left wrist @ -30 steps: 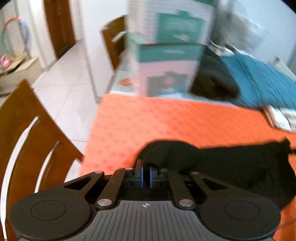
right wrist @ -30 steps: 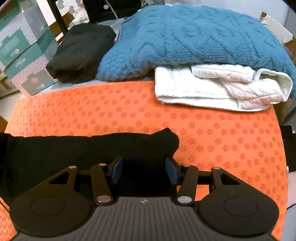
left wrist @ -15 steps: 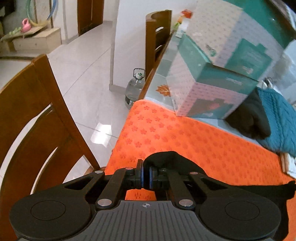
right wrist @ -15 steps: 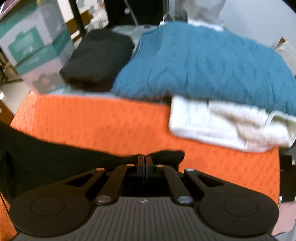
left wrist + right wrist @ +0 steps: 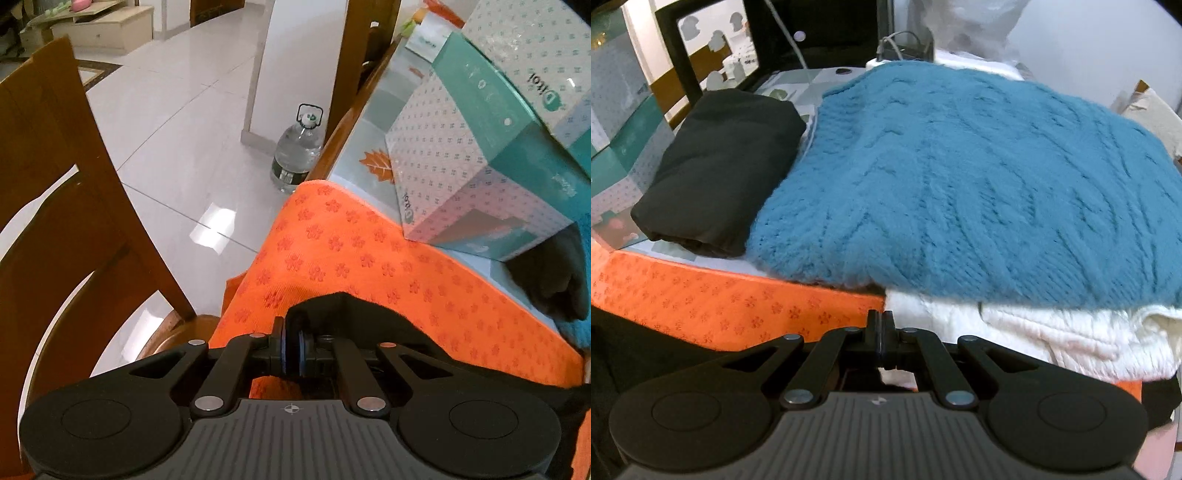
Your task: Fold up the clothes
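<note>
A plain black garment (image 5: 373, 317) lay stretched over the orange mat (image 5: 332, 251), pinched by the left gripper (image 5: 291, 350); the right gripper (image 5: 881, 341) was fully closed.

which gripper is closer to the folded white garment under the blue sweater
Right. The right gripper sits directly in front of the white garment, its shut jaws at the garment's near edge. The left gripper, clamping black cloth, is near the mat's chair-side corner, with no white garment in its view.

- Wooden slat-back chair (image 5: 66, 221) beside the table
- Clear plastic water bottle (image 5: 297, 153) on white floor tiles
- Teal-and-white dotted cardboard boxes (image 5: 480, 155), stacked
</note>
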A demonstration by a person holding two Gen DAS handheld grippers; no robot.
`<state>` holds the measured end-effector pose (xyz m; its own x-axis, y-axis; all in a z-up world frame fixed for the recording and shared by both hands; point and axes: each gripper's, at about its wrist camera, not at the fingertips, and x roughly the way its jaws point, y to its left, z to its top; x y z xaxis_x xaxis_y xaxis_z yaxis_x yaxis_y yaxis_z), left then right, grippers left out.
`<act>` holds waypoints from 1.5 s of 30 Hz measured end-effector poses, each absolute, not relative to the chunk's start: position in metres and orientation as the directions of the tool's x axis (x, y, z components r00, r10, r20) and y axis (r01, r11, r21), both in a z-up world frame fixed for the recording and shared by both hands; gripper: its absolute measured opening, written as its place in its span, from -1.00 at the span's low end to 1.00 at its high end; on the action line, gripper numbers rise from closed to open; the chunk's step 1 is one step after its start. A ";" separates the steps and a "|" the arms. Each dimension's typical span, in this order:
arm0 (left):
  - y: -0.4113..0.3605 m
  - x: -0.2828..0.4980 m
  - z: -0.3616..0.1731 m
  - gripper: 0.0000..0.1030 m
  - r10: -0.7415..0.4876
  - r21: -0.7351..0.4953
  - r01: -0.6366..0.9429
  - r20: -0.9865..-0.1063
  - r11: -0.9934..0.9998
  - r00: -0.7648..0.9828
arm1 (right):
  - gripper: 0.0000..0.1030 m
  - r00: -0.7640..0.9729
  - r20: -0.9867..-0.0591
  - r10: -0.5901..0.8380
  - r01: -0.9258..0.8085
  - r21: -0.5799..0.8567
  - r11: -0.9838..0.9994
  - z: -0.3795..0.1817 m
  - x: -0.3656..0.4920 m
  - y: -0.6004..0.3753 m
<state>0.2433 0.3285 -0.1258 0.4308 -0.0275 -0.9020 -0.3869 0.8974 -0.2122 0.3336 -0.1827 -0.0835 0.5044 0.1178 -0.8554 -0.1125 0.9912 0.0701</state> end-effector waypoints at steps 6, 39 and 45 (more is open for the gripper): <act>0.332 0.243 -0.121 -0.57 -0.014 -0.214 -0.400 -0.894 0.891 0.447 | -0.99 0.511 -0.847 0.148 -0.171 0.070 0.983 -0.068 0.322 -0.168; 0.246 0.078 -0.090 0.51 -0.121 -0.213 -0.200 -0.913 0.957 0.391 | -0.21 0.431 -0.880 0.201 -0.136 0.157 0.978 -0.077 0.142 -0.174; 0.244 0.084 -0.090 0.58 -0.159 -0.286 -0.254 -0.891 0.924 0.424 | -0.06 0.436 -0.879 0.191 -0.100 0.163 0.981 -0.083 0.131 -0.180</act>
